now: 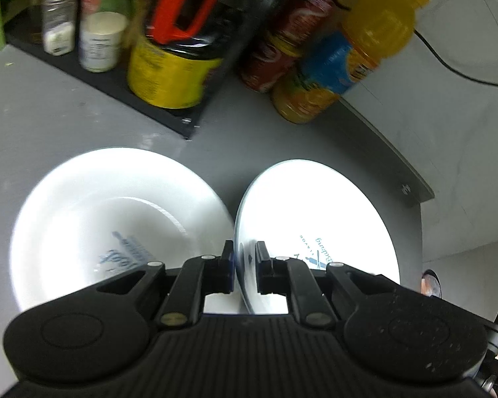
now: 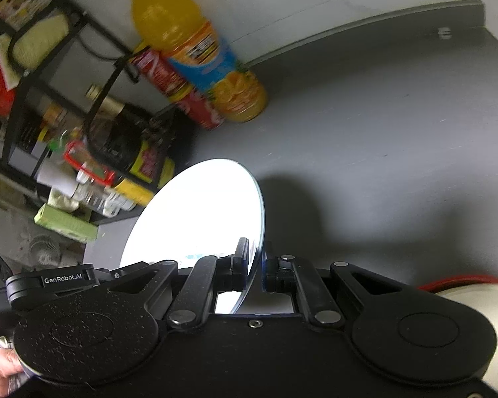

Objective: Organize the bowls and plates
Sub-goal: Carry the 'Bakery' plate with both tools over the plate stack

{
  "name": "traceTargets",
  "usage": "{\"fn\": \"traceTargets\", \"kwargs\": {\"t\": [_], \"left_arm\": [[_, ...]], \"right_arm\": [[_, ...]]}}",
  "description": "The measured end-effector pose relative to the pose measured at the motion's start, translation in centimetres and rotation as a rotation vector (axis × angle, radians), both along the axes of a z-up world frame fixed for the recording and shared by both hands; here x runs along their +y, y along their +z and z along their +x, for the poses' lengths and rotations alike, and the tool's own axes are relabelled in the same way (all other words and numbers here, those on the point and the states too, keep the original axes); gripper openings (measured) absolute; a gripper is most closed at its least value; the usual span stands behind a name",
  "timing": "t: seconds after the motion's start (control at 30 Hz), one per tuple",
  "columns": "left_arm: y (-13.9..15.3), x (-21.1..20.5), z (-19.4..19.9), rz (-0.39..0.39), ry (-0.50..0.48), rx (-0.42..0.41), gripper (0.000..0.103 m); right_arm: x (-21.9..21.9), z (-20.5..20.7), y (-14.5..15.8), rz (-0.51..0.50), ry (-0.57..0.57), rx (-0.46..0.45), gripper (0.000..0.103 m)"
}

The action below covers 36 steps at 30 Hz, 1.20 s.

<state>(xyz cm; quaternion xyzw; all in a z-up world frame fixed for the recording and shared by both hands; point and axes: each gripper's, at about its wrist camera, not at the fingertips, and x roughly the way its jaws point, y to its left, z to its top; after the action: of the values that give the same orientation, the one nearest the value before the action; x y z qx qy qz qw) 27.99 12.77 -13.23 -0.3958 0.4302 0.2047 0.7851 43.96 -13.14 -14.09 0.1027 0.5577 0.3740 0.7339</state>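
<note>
White plate (image 1: 315, 219) and white bowl (image 1: 116, 205), both printed blue. Bench (image 1: 66, 116) grey. Tools (image 1: 244, 265) black. Bottle (image 1: 348, 56): orange, yellow cap, blue label. Cans (image 1: 282, 49) red.

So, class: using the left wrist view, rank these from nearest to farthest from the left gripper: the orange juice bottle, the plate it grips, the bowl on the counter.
1. Plate: clamped by its rim in the left gripper, tilted up on the right.
2. Bowl: on the counter, just left of the fingers.
3. Orange juice bottle: far back on the right, by the wall.
</note>
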Motion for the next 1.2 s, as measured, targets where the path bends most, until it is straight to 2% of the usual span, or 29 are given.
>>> {"fn": "traceTargets", "kwargs": {"t": [0.53,0.9,1.2], "left_arm": [[-1.3,2.8,-7.1,-0.024,0.13,0.029,0.01],[-3.6,3.7,-8.2,-0.061,0.16,0.062,0.011],[-5.0,4.5,-8.1,-0.036,0.164,0.119,0.015]], "right_arm": [[4.5,-4.1,-0.6,-0.028,0.141,0.016,0.007],[6.1,-5.1,-1.0,-0.082,0.189,-0.004,0.008],[7.9,-6.0,-1.2,-0.121,0.227,-0.034,0.008]]}}
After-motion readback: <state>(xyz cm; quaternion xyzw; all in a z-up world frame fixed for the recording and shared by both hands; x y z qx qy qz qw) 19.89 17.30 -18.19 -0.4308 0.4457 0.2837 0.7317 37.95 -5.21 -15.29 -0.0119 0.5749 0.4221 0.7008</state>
